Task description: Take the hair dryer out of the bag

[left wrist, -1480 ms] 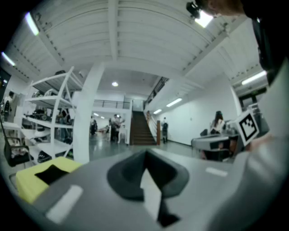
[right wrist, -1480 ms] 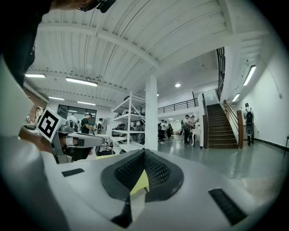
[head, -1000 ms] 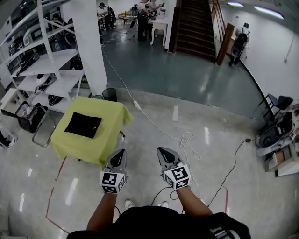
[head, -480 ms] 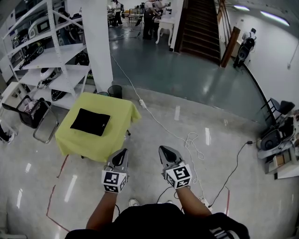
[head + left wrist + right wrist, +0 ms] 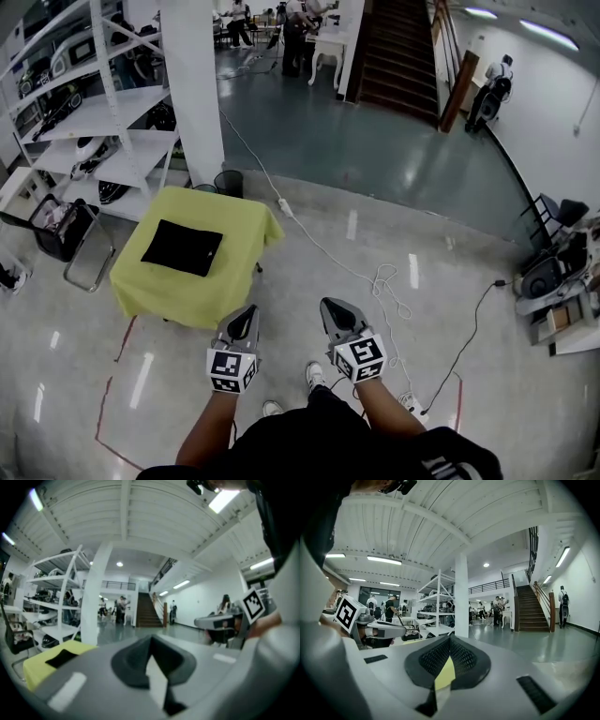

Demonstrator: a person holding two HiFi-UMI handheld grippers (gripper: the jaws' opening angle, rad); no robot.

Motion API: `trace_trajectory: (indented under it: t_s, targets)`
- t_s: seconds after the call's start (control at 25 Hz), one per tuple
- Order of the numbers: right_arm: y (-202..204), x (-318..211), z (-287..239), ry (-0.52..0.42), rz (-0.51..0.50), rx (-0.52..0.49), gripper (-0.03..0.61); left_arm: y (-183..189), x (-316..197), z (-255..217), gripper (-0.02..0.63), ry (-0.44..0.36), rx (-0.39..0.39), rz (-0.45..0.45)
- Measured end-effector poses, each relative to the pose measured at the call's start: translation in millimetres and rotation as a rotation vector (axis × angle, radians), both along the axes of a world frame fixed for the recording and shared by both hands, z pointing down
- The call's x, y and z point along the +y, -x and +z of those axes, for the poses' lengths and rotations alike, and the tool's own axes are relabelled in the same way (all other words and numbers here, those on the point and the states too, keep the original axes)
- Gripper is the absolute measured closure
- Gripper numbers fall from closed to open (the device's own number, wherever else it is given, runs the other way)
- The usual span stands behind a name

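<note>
Left gripper [image 5: 246,315] and right gripper [image 5: 330,308], jaws together; flat black bag [image 5: 183,247] on yellow cloth [image 5: 236,221]

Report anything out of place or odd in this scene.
A white extension cable trails loose across the floor and bunches in a tangle just ahead of the right gripper: a trip hazard. The black bag lies flat on the yellow table, nothing odd there.

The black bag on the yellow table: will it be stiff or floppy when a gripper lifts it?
Probably floppy: the black bag lies flat and low, like soft fabric. The yellow cloth under it hangs loose over the table edges, so pushing the bag may drag the cloth.
</note>
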State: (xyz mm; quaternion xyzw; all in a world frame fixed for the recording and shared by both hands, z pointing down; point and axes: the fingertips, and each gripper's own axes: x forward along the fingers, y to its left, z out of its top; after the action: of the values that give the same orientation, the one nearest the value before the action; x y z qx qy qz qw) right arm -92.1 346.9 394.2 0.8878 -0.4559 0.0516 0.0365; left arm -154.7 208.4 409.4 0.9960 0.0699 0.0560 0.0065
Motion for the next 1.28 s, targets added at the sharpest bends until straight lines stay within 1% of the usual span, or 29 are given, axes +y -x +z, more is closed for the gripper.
trace_trajectory:
  t_s: [0.16,0.4,0.56,0.72,0.88,1.04,1.28]
  targets:
    - [-19.6,-11.7,0.2,-0.013,-0.018,0.005,0.572,-16.0,-7.2,1.3,0.607,-0.012,-0.005,-0.013]
    - [-62.1,-31.3,-6.5,-0.027,-0.059,0.02,0.572,-52.2,-20.7,-5.9,0.607,-0.027,-0.009,-0.046]
    - [-98.8,-33.3,-12.8,-0.036,-0.079,0.029,0.572,-87.5,-23.5,-15.1,0.607,-0.041,0.003,-0.064]
    - [-140.9,-32.0,-13.9,-0.03,-0.1,0.037,0.572,-130.8,-26.7,-17.2,0.607,-0.068,0.006,-0.092]
    - [-180.4,-28.5,-11.9,-0.02,-0.115,0.037,0.572,-167.8,-28.9,-14.2,0.607,-0.073,-0.007,-0.121]
    - [-212.5,-28.3,-4.7,-0.012,-0.136,0.03,0.572,-196.1,-30.8,-8.1,0.607,-0.074,-0.023,-0.148]
    - [-242.3,-33.1,3.8,-0.004,-0.176,0.015,0.572,-217.4,-30.2,4.0,0.607,-0.07,-0.068,-0.18]
